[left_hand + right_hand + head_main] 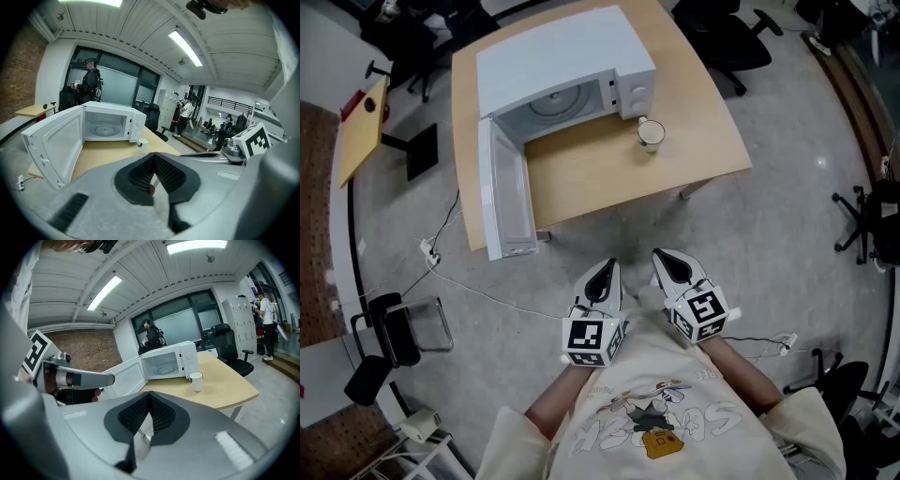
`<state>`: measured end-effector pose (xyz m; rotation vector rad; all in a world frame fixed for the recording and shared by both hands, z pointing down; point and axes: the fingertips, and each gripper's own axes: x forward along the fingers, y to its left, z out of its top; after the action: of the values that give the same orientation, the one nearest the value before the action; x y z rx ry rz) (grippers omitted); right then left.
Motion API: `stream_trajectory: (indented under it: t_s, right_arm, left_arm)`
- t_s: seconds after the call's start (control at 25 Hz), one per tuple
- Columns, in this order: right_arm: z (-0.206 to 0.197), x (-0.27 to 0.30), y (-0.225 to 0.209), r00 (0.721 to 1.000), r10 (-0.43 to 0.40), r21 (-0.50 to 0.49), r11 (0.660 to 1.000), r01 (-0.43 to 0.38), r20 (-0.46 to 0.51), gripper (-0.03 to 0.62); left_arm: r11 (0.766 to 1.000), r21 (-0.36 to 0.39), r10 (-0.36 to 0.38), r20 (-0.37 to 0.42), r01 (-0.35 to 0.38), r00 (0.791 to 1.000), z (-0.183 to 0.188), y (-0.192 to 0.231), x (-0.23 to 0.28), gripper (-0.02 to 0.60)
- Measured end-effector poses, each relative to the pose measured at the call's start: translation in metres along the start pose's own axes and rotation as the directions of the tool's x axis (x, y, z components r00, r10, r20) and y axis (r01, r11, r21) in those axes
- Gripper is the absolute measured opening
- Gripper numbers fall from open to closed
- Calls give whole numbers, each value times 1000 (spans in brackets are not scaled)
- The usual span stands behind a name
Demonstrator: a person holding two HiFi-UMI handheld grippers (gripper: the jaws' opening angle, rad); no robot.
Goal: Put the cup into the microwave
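A white cup point(651, 134) stands on the wooden table point(609, 178), just right of the white microwave point(562, 66). The microwave door point(508, 192) hangs wide open toward the table's left edge, and the cavity shows a bare turntable point(101, 129). Both grippers are held near the person's body, short of the table. My left gripper point(607, 270) is shut with nothing in it, and my right gripper point(662, 257) beside it is shut and empty too. The left gripper view shows the cup point(143, 143) past its closed jaws. In the right gripper view the cup point(196, 380) sits ahead, slightly to the right.
A white cable and power strip point(429, 251) lie on the floor left of the table. Black office chairs point(727, 33) stand behind the table, another chair point(394, 328) is at my left. A small side table point(364, 127) is at the far left. People stand in the background.
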<state>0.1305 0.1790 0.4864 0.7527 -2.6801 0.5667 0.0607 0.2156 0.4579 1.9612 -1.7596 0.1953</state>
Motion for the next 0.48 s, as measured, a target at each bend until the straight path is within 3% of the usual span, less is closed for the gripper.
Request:
stream_trajectory:
  t_s: [0.32,0.48]
  right_arm:
    - [-3,-16,-15,1000,-19,-15,1000,18,-22,5]
    - [-3,-24,-19,1000,16,6,1000,-16,-4,6]
  left_arm:
    - [1000,-8,-4,-1,4,1000,1,-20,6,5]
    - [1000,1,-1,-8,1,1000,-2,-36,10,5]
